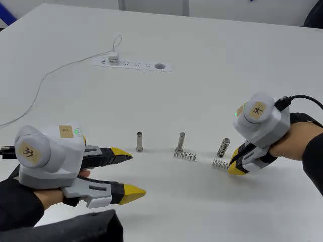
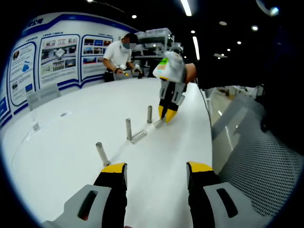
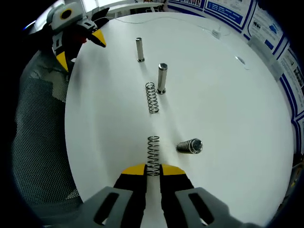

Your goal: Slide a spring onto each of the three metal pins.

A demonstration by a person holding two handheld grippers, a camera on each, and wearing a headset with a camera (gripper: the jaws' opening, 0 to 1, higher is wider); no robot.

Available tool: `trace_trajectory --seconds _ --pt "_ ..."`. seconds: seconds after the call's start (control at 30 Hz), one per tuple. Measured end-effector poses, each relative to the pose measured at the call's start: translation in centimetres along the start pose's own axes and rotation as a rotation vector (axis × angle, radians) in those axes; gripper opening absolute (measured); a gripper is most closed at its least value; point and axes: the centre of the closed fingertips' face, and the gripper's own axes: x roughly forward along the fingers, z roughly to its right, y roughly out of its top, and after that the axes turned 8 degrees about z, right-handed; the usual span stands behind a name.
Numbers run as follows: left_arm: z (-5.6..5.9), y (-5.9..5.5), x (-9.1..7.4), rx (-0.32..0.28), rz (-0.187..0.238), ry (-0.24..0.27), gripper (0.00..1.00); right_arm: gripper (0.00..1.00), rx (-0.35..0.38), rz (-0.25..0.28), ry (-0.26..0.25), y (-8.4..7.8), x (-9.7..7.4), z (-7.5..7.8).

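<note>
Steel spring (image 3: 153, 153) lies on the worktop (image 3: 228, 95), one end pinched in the right tongs (image 3: 153, 171); left tongs (image 2: 156, 172) stand apart, empty.

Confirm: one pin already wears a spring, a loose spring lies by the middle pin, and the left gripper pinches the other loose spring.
Wrong gripper. The right gripper pinches the other loose spring, as the right gripper view shows; the left gripper is open and empty.
</note>
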Motion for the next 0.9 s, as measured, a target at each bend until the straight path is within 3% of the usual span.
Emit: trace_trajectory --seconds 0.47,0.9 --pt "0.8 0.9 2.1 0.062 -0.032 -0.088 0.48 0.11 -0.135 0.089 0.09 6.6 -0.9 -4.9" --pt "0.7 1.5 3.0 0.078 -0.007 -0.114 0.39 0.11 -0.219 0.125 0.143 10.3 -0.4 -7.6"
